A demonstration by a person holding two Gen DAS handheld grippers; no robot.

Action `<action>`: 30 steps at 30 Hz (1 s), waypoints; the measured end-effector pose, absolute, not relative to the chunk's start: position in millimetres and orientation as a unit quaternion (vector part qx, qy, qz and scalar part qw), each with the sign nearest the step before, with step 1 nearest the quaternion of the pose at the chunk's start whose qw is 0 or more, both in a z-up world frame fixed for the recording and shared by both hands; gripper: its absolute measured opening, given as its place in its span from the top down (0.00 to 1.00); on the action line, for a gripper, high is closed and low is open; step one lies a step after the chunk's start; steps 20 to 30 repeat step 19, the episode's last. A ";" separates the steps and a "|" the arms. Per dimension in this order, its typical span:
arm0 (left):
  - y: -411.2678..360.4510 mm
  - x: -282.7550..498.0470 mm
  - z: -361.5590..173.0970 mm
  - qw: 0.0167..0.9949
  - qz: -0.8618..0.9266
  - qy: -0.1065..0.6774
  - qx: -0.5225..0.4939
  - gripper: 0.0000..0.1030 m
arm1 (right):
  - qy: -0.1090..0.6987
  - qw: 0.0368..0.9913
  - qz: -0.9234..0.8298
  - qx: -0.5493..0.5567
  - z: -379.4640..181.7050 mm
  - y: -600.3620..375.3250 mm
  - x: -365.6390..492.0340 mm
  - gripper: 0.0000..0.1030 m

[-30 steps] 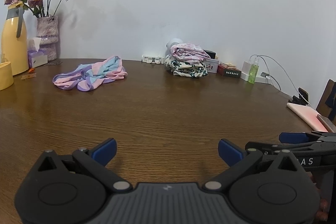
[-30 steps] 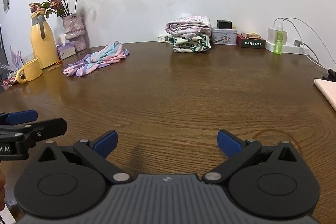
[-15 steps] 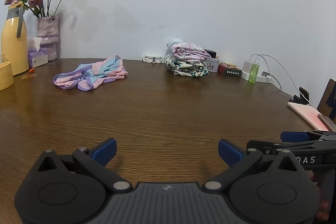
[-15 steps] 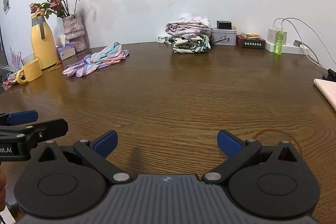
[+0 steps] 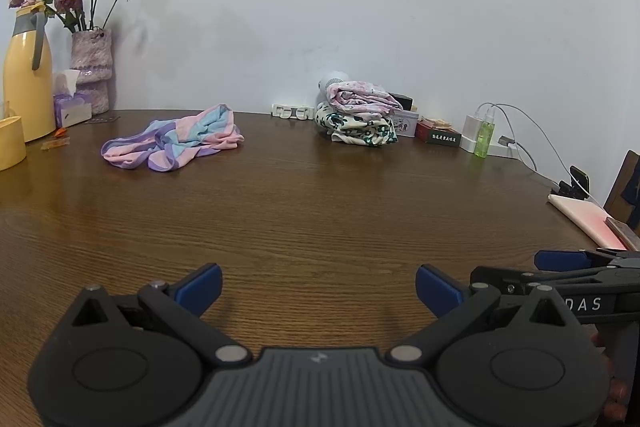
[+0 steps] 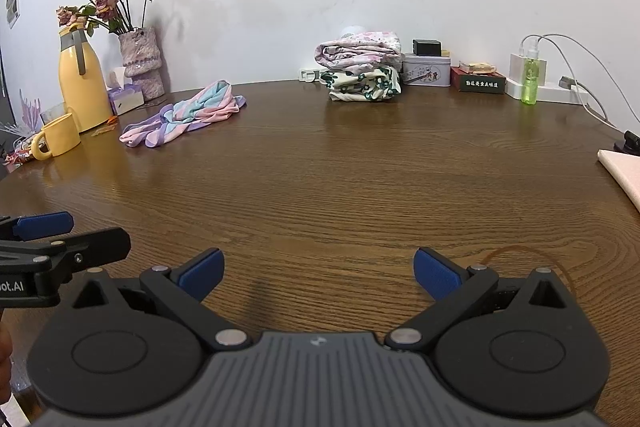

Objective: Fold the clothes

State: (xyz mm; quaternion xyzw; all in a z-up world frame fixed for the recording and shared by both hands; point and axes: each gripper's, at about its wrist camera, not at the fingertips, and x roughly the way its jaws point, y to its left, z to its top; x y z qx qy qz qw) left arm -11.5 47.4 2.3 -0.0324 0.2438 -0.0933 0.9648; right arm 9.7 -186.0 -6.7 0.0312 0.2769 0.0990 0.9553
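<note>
A crumpled pink, blue and purple striped garment (image 5: 172, 143) (image 6: 186, 113) lies at the far left of the brown wooden table (image 5: 320, 211) (image 6: 340, 179). Two folded garments are stacked at the back by the wall, a pink floral one on a green-patterned one (image 5: 360, 119) (image 6: 362, 67). My left gripper (image 5: 318, 289) is open low over the table's near edge, nothing between its blue pads. My right gripper (image 6: 318, 273) is open the same way beside it. Each gripper shows at the side of the other's view, with the right gripper (image 5: 572, 267) on the right and the left gripper (image 6: 48, 239) on the left.
A yellow jug (image 6: 82, 83), yellow mug (image 6: 58, 141), vase of dried roses (image 6: 142, 61) and tissue box (image 6: 124, 97) stand far left. Tins, boxes, a green bottle (image 6: 531, 79), charger and cables line the back right. A pink pad (image 5: 588, 219) lies at the right edge.
Hardly anything has changed; both grippers stay open and only drift slightly over the near edge of the table.
</note>
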 end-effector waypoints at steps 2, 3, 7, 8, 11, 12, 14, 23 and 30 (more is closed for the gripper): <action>47.1 -11.6 2.3 0.965 -0.093 0.243 -0.032 0.00 | 0.277 0.955 0.100 0.032 -6.5 -186.4 9.6 0.00; 46.8 -11.5 2.3 0.965 -0.093 0.243 -0.032 0.00 | 0.276 0.955 0.100 0.032 -6.5 -186.6 9.6 0.00; 46.9 -10.8 2.0 0.965 -0.093 0.245 -0.032 0.00 | 0.276 0.955 0.100 0.032 -6.7 -186.7 9.6 0.00; 46.9 -10.5 1.9 0.965 -0.093 0.245 -0.032 0.00 | 0.276 0.956 0.100 0.032 -6.6 -186.8 9.5 0.00; 46.5 -10.4 1.9 0.964 -0.093 0.246 -0.032 0.00 | 0.275 0.956 0.100 0.032 -6.5 -187.0 9.4 0.00; 46.3 -10.5 1.9 0.964 -0.093 0.245 -0.032 0.00 | 0.275 0.956 0.101 0.031 -6.5 -187.0 9.3 0.00; 46.0 -10.5 1.7 0.964 -0.093 0.246 -0.032 0.00 | 0.275 0.956 0.101 0.031 -6.7 -186.9 9.2 0.00; 47.5 -10.7 1.6 0.964 -0.099 0.246 -0.034 0.00 | 0.276 0.955 0.100 0.031 -6.6 -187.0 9.1 0.00; 47.5 -10.7 1.6 0.964 -0.099 0.246 -0.034 0.00 | 0.276 0.955 0.100 0.031 -6.6 -187.0 9.1 0.00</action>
